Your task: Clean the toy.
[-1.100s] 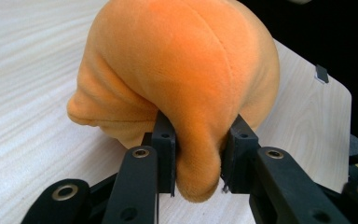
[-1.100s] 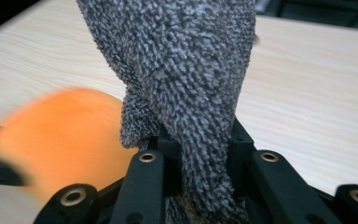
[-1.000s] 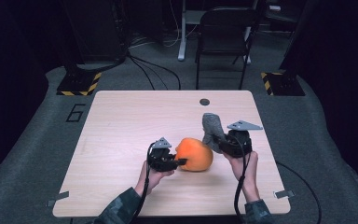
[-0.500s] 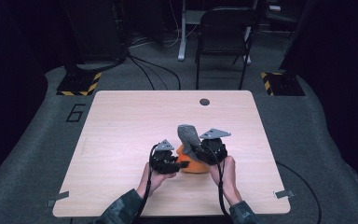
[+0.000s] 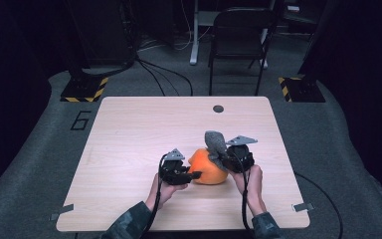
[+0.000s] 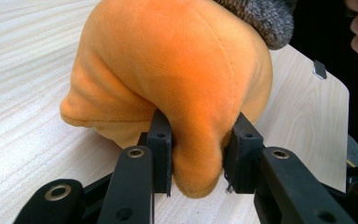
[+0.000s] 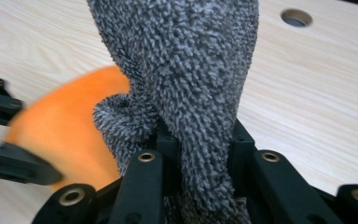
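Bulging orange plush point(image 6: 177, 79), fold pinched; grey cloth point(image 7: 191, 70) fuzzy.

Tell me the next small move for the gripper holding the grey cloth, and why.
Probably bring the right gripper down a little further, so the grey cloth lies flat on the orange plush toy. The cloth is clamped and stands just above the toy's top at its right side, while the left gripper pinches a fold of the toy and steadies it on the table.

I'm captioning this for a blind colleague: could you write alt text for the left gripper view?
The left gripper pinches a fold of an orange plush toy between its two black jaws, just above a pale wooden table. A fuzzy grey cloth lies against the toy's top at the upper right.
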`<state>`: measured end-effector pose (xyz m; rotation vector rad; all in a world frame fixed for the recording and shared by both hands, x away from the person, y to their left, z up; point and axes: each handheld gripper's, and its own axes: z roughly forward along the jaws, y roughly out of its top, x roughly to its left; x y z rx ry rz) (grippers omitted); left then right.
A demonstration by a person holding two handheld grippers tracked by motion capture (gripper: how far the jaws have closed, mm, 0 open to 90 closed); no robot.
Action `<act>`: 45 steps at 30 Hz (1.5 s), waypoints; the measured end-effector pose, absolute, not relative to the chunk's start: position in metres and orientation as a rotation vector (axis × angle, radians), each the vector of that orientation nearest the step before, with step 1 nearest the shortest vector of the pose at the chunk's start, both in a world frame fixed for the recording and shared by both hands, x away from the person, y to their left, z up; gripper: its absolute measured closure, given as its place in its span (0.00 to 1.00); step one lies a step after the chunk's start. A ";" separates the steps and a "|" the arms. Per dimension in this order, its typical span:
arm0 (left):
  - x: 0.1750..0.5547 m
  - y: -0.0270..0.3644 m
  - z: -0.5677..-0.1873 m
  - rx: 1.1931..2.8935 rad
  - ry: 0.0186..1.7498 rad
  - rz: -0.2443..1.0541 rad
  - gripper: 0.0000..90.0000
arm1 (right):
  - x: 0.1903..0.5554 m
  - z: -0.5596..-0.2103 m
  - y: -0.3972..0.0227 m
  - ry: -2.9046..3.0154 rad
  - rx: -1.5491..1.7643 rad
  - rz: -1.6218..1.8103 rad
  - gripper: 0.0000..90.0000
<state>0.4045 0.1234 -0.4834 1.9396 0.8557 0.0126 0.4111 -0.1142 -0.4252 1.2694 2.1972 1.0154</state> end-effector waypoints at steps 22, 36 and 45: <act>0.404 0.126 -0.485 1.927 0.868 0.036 0.74 | 0.436 -0.471 -0.155 2.192 1.517 0.806 0.82; 0.403 0.125 -0.485 1.956 0.854 0.071 0.72 | 0.395 -0.405 -0.089 2.252 1.165 1.028 0.82; 0.403 0.124 -0.489 1.970 0.847 0.089 0.63 | 0.405 -0.426 -0.089 2.264 1.217 1.016 0.83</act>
